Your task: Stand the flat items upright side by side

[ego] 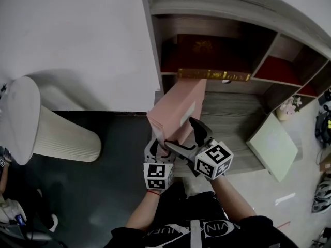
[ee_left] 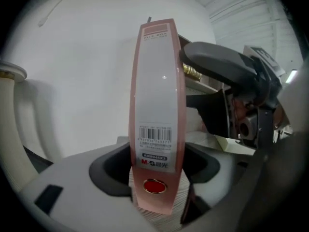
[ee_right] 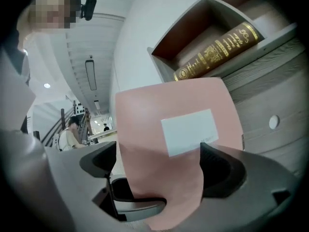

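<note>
Left gripper view shows the pink file box [ee_left: 154, 81] spine-on, its near end clamped between my left gripper's [ee_left: 157, 166] jaws, which stand wide because the spine fills them. My right gripper [ee_right: 159, 163] has its jaws spread wide on either side of the box's broad face, and they do not seem to press it. I judge I'm raising this box upright over the wooden shelf [ego: 232, 112] beyond my jaws. Next I should seat its bottom edge squarely, leaving room beside it for the gold-lettered book [ego: 214, 75] lying flat farther out.
</note>
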A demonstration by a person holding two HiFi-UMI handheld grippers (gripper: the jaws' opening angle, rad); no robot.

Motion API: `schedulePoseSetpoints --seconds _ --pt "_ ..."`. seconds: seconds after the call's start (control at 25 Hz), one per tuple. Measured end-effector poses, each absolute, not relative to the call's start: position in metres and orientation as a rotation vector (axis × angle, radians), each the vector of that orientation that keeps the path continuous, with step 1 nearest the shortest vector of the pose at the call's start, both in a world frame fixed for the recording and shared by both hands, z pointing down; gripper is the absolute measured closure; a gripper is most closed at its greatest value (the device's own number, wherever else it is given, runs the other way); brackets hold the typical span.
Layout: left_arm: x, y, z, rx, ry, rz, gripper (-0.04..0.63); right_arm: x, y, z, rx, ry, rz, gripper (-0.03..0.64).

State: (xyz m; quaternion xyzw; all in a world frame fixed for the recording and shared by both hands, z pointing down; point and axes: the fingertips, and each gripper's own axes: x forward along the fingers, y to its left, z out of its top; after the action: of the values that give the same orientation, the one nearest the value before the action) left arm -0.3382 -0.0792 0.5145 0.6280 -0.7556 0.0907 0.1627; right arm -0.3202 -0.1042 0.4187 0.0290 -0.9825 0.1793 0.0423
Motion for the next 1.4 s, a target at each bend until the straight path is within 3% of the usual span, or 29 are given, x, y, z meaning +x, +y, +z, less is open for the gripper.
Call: schedulePoseSetpoints --seconds 0.16,0.32,0.72,1.4 --pt "-0.328 -0.086 0.521 1.797 -2.133 0.329 0.299 -0.324 -0.1 0.43 0.171 -2.954 0.531 0.037" --pt "-0.323 -0.09 0.528 1.802 -2.141 0.391 0.302 -0.324 -0.111 0.441 0.304 -2.908 0.504 0.024" --pt "-0.326 -0.095 0.534 1.8 -2.225 0.556 0.308 -0.333 -0.116 0.448 0.181 -2.958 0.428 0.058" --pt "-0.351 -0.105 0.551 1.731 -2.231 0.778 0.281 -0.374 -0.123 0.454 -0.198 -3.015 0.323 0.062"
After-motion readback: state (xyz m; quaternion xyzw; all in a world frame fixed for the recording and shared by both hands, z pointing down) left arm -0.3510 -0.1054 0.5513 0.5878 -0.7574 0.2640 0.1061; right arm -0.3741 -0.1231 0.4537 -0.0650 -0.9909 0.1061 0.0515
